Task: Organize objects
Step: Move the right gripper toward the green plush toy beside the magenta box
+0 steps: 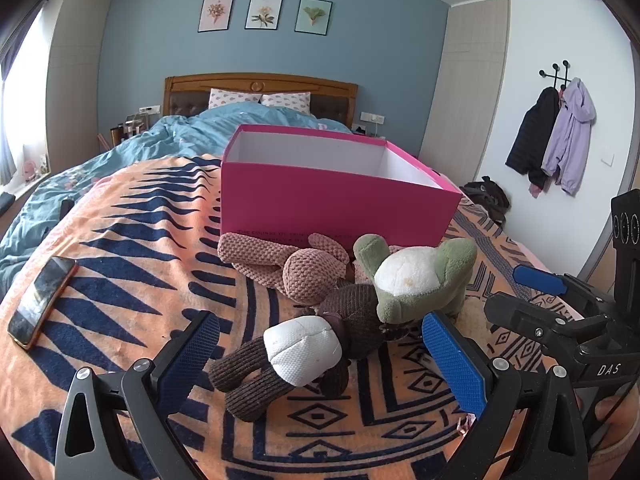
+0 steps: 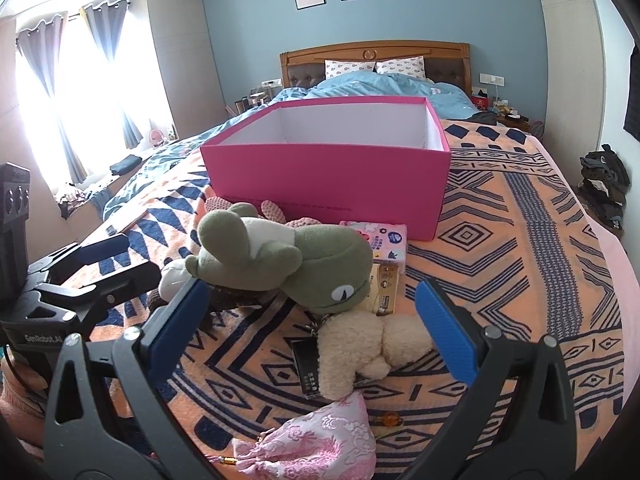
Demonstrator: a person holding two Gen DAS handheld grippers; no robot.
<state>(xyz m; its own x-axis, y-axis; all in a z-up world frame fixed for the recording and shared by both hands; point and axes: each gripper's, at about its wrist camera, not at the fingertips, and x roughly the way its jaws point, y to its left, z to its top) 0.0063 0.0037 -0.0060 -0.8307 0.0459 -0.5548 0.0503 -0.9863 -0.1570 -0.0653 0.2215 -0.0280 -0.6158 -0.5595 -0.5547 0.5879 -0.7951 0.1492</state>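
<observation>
Up front, patterned blanket [image 1: 132, 248] over bed, pink box [image 1: 336, 200] behind soft toys [image 1: 416, 280]; left tongs [image 1: 320, 356] and right tongs [image 2: 312, 320] tilted down, wide open, empty.

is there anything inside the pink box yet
No. In the right wrist view the pink box shows only bare white inner walls, while the green plush frog lies outside it on the blanket.
</observation>
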